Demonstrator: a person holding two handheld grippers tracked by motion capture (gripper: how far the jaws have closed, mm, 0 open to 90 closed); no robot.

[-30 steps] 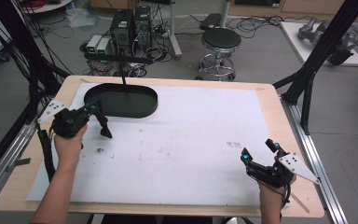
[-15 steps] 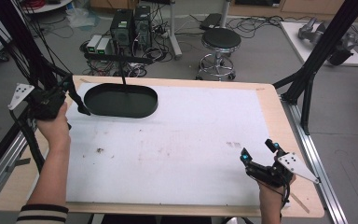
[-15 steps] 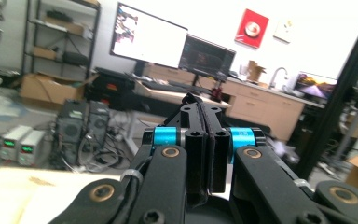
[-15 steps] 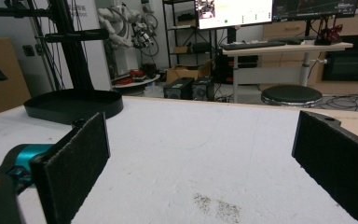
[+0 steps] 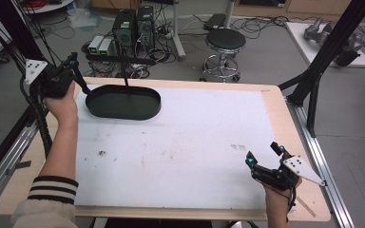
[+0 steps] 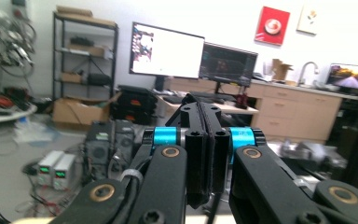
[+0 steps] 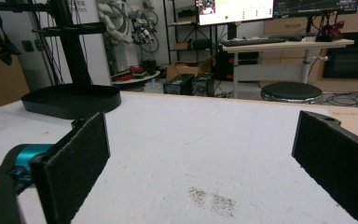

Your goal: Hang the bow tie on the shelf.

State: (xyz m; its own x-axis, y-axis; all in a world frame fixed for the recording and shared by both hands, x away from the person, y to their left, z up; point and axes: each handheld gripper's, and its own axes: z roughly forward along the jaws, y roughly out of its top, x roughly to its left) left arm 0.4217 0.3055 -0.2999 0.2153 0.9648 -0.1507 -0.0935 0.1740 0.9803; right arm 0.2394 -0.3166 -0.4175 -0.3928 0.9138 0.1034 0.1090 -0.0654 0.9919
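The right gripper (image 5: pixel 264 160) was held low at the near right corner of the table (image 5: pixel 285 123), its 2 jaws spread wide with nothing between them. In the right gripper view, the 2 black pads (image 7: pixel 72 163) stood far apart over the bare white sheet (image 7: pixel 205 140), and a small dark smudge (image 7: pixel 212 198) was seen on the sheet between them. No object was touched by this gripper.

Farther off, at the far left of the table, a black oval tray (image 5: pixel 123 102) was placed on the white sheet, and it appeared as a low dark shape (image 7: pixel 72 100) in the right gripper view. A thin black post (image 5: pixel 125 78) was seen rising behind the tray.

The left gripper (image 5: pixel 78 76) was held up at the far left edge, just beside the tray's left end, and was carried by a hand (image 5: pixel 62 102) with a striped cuff (image 5: pixel 52 187) below it. In the left gripper view, its jaws were seen pressed flat together (image 6: pixel 205 154), fully closed with nothing gripped, and pointed at the room beyond, where 2 monitors (image 6: pixel 168 51) stood on a desk.
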